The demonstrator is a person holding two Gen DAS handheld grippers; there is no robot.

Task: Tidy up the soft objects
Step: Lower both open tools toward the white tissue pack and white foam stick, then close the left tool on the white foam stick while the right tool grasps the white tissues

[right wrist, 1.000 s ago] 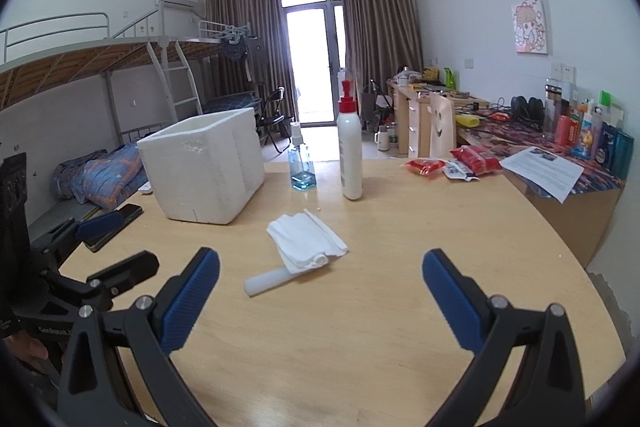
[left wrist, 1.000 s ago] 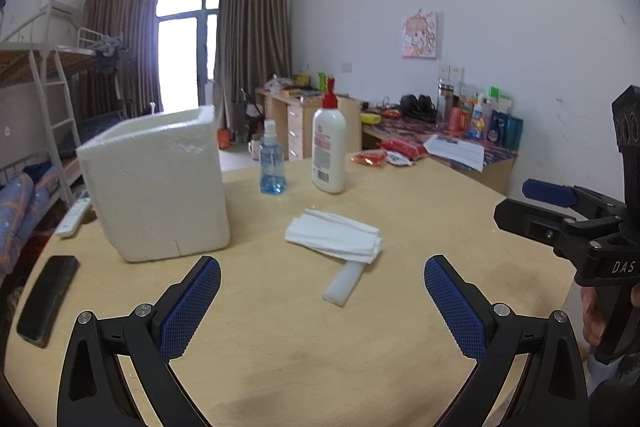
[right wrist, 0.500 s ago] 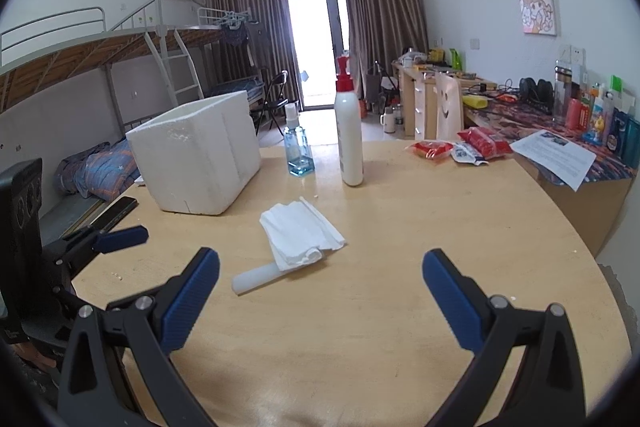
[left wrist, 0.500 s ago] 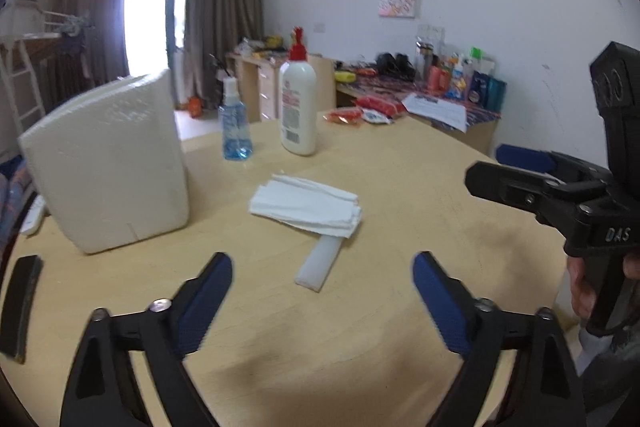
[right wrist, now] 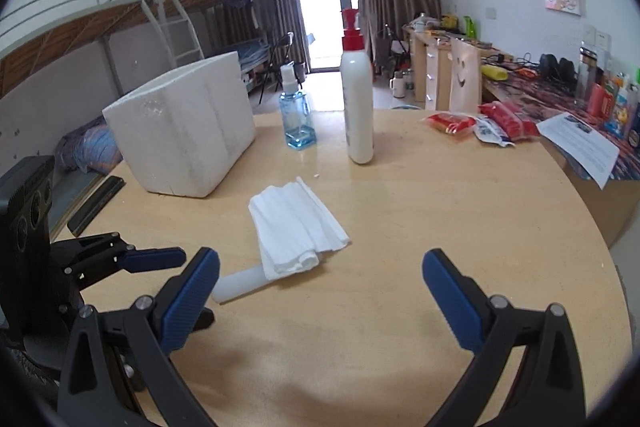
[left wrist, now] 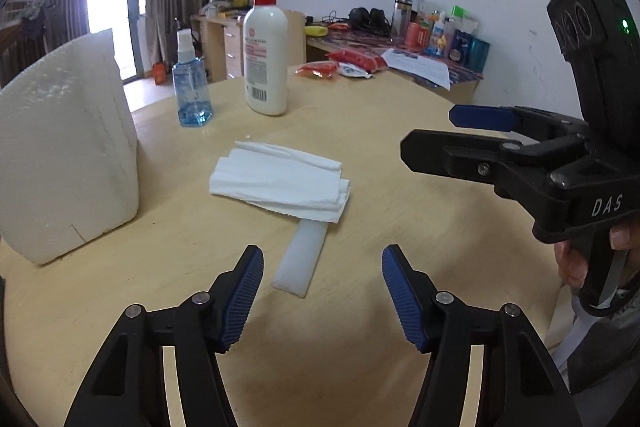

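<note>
A folded white cloth [left wrist: 280, 181] [right wrist: 294, 227] lies mid-table, its near edge resting on a flat white strip [left wrist: 300, 261] [right wrist: 240, 283]. A white foam box [left wrist: 64, 147] [right wrist: 184, 123] stands to the left. My left gripper [left wrist: 322, 291] is open and empty, just short of the strip's near end. My right gripper [right wrist: 320, 295] is open and empty, low over the table in front of the cloth. The right gripper also shows in the left wrist view [left wrist: 440, 135], to the right of the cloth. The left gripper shows in the right wrist view [right wrist: 160, 257], by the strip.
A blue spray bottle [left wrist: 190, 91] [right wrist: 296, 119] and a tall white pump bottle [left wrist: 264, 55] [right wrist: 358, 95] stand behind the cloth. Red snack packets [right wrist: 480, 121] lie at the far right edge. A dark flat object [right wrist: 96, 205] lies left of the box.
My left gripper has moved forward and down toward the strip and cloth, and its jaws have narrowed somewhat. My right gripper has crept a little closer to the cloth.
</note>
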